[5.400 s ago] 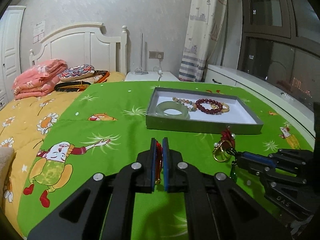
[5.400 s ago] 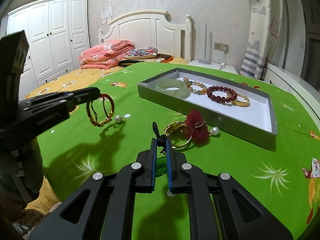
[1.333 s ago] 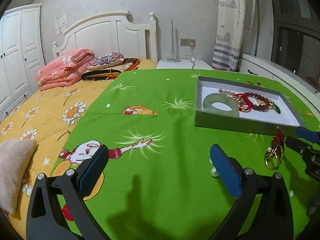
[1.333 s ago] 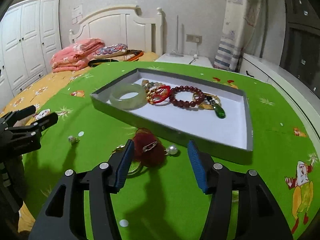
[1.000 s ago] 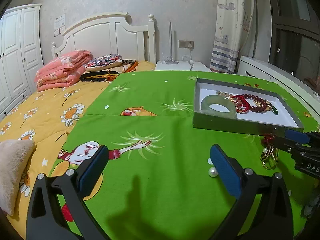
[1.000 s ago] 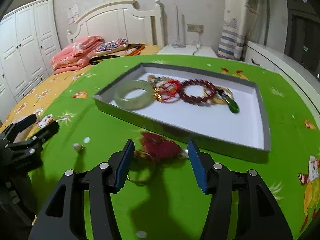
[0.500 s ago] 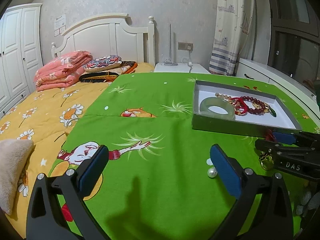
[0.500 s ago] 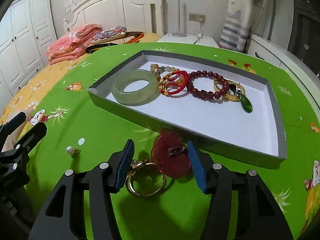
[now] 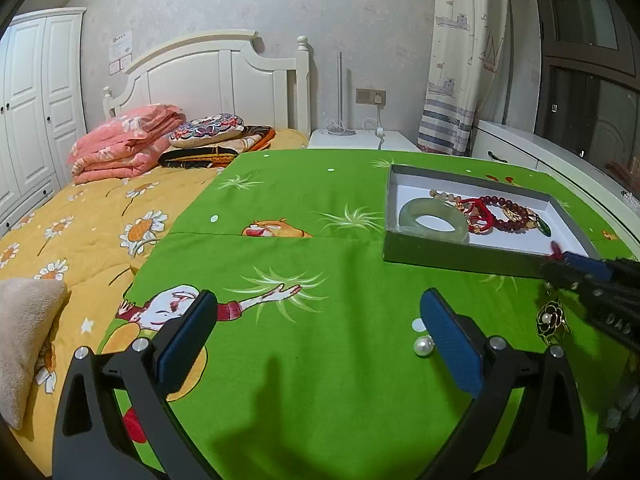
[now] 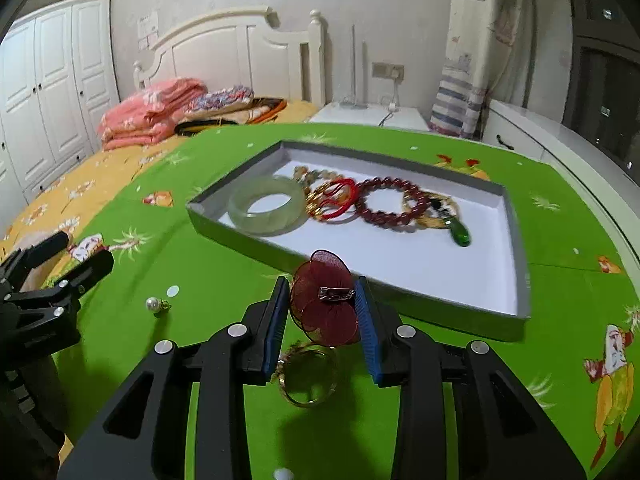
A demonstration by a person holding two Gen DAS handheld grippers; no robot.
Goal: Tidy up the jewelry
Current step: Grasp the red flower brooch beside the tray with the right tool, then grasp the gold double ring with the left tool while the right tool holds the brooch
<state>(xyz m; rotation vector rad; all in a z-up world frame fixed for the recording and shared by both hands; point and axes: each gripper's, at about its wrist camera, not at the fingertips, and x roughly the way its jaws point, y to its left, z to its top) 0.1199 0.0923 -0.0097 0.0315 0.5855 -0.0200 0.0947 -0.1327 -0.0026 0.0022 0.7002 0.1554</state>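
Observation:
My right gripper (image 10: 322, 320) is shut on a dark red flower brooch (image 10: 324, 300), held just in front of the near wall of the grey jewelry tray (image 10: 240, 236). A gold bangle (image 10: 306, 403) lies on the green cloth under the fingers. Inside the tray are a jade bangle (image 10: 266, 204), a red cord bracelet (image 10: 336, 200), a dark red bead bracelet (image 10: 362, 208) and a green pendant (image 10: 460, 234). My left gripper (image 9: 320, 344) is open and empty over the cloth, left of a loose pearl (image 9: 423, 346). A black flower brooch (image 9: 550, 318) lies under the right gripper (image 9: 560, 264).
The green cartoon cloth (image 9: 304, 320) covers the near part of a bed with a yellow daisy sheet (image 9: 100, 224). Folded pink bedding (image 9: 120, 148) and pillows lie by the headboard. A white nightstand (image 9: 352, 138) and a curtain stand beyond the tray.
My right gripper has narrowed onto the red flower brooch and raised it off the cloth toward the tray, leaving the gold bangle behind. The left gripper stays open in place.

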